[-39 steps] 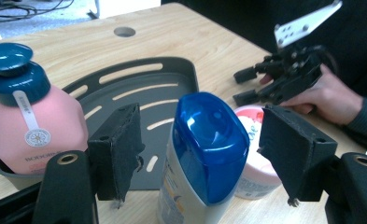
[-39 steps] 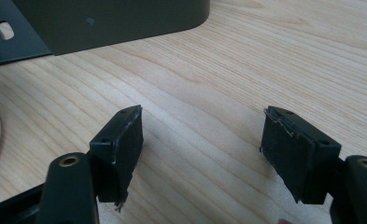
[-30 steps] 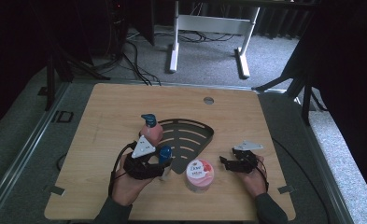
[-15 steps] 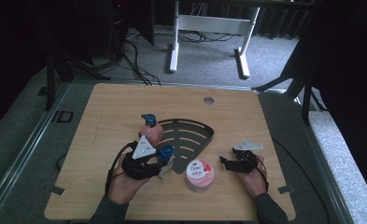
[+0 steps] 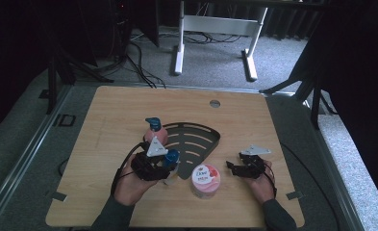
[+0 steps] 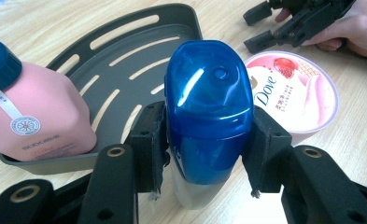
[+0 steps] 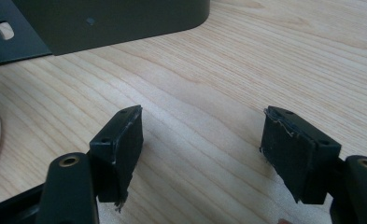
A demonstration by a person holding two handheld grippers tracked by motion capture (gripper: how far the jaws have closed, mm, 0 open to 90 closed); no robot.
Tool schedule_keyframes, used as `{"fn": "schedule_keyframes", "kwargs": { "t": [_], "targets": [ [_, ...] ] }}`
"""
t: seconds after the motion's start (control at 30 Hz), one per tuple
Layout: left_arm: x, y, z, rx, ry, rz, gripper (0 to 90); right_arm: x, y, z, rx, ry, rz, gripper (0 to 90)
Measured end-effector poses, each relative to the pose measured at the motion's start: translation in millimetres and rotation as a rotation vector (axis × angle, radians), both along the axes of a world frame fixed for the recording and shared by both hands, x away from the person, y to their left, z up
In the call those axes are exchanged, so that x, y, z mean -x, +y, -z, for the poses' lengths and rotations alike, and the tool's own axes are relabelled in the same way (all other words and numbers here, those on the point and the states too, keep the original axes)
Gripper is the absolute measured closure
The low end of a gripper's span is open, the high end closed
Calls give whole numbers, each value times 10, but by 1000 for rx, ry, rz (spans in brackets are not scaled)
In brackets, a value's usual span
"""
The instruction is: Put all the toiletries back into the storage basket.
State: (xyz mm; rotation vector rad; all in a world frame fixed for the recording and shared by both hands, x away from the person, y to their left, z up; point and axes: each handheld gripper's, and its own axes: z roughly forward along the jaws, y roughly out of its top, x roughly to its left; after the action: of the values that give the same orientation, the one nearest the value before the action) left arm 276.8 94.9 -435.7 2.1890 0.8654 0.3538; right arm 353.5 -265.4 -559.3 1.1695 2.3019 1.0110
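Note:
My left gripper (image 6: 204,154) is shut on a bottle with a blue cap (image 6: 208,107), which stands upright on the table just in front of the dark corner caddy (image 6: 139,51). A pink bottle with a dark blue cap (image 6: 29,121) stands inside the caddy at its left end. In the high view the left gripper (image 5: 170,166) holds the blue-capped bottle (image 5: 171,156) beside the pink bottle (image 5: 155,132). A round pink Dove tub (image 5: 206,180) sits between the two hands. My right gripper (image 7: 202,149) is open over bare wood; in the high view the right gripper (image 5: 231,168) rests right of the tub.
The caddy (image 5: 196,142) lies mid-table, its corner (image 7: 125,18) ahead of the right gripper. A round cable hole (image 5: 215,103) sits near the table's far edge. A white desk frame (image 5: 215,29) stands on the floor beyond.

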Motion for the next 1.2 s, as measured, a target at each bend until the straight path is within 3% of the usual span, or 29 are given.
{"fn": "schedule_keyframes", "kwargs": {
  "t": [0.83,1.2],
  "targets": [
    [-259,-201,-87,-144,130,47,504,0,0,-1,0,1,0,293],
    [-338,-273,-128,-185,176,63,509,0,0,-1,0,1,0,292]
  ]
}}
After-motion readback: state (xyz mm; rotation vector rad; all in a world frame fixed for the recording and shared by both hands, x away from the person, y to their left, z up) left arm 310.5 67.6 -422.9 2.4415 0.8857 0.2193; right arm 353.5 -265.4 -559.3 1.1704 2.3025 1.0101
